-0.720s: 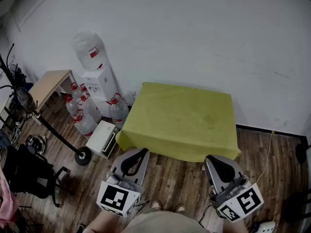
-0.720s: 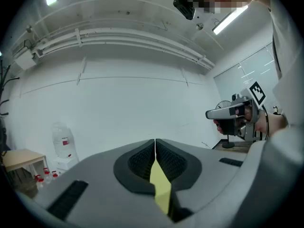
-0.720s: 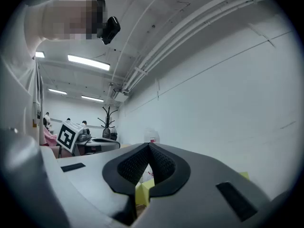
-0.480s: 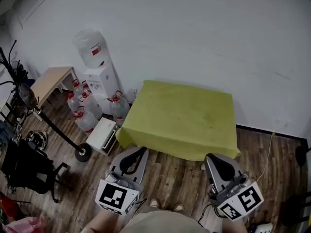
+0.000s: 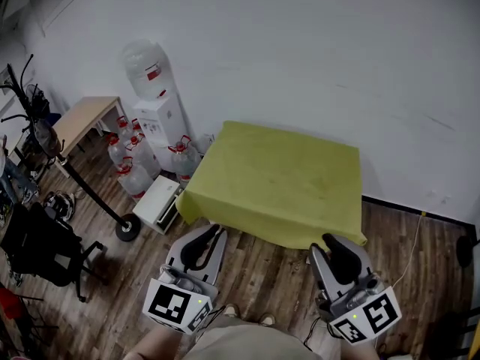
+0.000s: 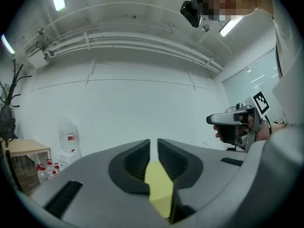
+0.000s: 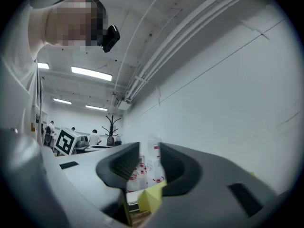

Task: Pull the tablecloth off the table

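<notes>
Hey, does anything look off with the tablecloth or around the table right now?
Nothing stands out. The yellow-green tablecloth lies flat and smooth, with no spill or tear showing. The water bottles stand upright on the floor beside the dispenser.

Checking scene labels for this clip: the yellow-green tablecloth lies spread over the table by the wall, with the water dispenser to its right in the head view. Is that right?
One slip: the head view shows the water dispenser to the left of the yellow-green tablecloth, not to its right. The rest holds.
</notes>
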A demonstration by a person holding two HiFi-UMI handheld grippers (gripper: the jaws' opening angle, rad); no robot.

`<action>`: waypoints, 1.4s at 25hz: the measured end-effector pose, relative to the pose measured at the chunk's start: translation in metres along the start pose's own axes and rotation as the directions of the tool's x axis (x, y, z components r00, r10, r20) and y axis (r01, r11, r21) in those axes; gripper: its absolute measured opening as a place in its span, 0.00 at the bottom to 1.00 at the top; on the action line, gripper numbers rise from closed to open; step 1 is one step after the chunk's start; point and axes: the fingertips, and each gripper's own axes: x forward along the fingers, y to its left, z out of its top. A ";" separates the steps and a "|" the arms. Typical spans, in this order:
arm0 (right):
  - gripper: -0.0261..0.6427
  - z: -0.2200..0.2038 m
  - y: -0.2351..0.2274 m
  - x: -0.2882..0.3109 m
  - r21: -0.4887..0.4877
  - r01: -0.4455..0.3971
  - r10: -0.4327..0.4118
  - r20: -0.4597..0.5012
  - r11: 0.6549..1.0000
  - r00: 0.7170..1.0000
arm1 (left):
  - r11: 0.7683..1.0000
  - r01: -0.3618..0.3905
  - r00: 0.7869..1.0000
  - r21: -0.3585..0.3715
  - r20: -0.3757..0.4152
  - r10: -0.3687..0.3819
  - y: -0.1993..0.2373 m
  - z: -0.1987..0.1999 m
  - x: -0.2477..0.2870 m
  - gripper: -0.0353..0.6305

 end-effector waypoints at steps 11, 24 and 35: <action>0.47 0.000 -0.060 -0.024 -0.022 0.056 -0.056 0.015 0.998 0.998 | 0.991 -0.134 0.991 0.012 -0.003 0.134 -0.001 -0.003 0.016 0.49; 0.48 -0.047 -0.116 0.039 -0.015 0.046 -0.046 -0.022 0.999 0.999 | 0.985 -0.163 0.986 0.052 -0.025 0.165 0.049 -0.039 0.078 0.49; 0.50 -0.066 -0.165 0.177 -0.040 0.055 -0.057 -0.065 0.998 0.996 | 0.989 -0.145 0.988 0.040 -0.053 0.147 0.153 -0.064 0.167 0.49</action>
